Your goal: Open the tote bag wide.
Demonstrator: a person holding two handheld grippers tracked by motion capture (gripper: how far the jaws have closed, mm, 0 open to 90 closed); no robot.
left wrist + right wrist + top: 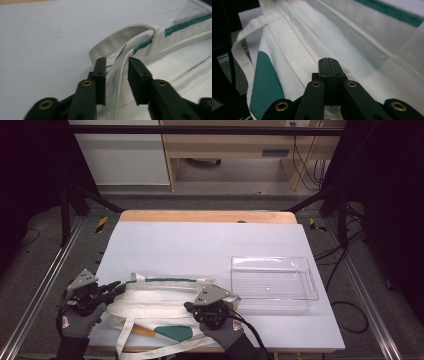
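Presently a white canvas tote bag (165,302) with green trim lies flat along the near edge of the pale surface (200,245), one long strap hanging off the front edge. The left tongs (113,67) stand spread at the bag's left end, a folded edge of cloth running up between the two pads without being pressed; the looped handle (120,35) arches just beyond them. That placement suggests the left hand (75,320) is positioned to take or release the rim there, so that the mouth of the bag can be controlled from that end. The right tongs (329,66) are pressed together, pad against pad, low over the bag's white panel near a stitched seam; whether a thin layer of fabric is nipped between them cannot be told from the right gripper view. In the high view the right hand (225,327) sits over the bag's right half, a likely station for lifting the upper layer. A clear plastic tray (274,284) stands just beside the bag's right end and holds nothing. Contents of the bag cannot be seen; it lies flat and looks empty
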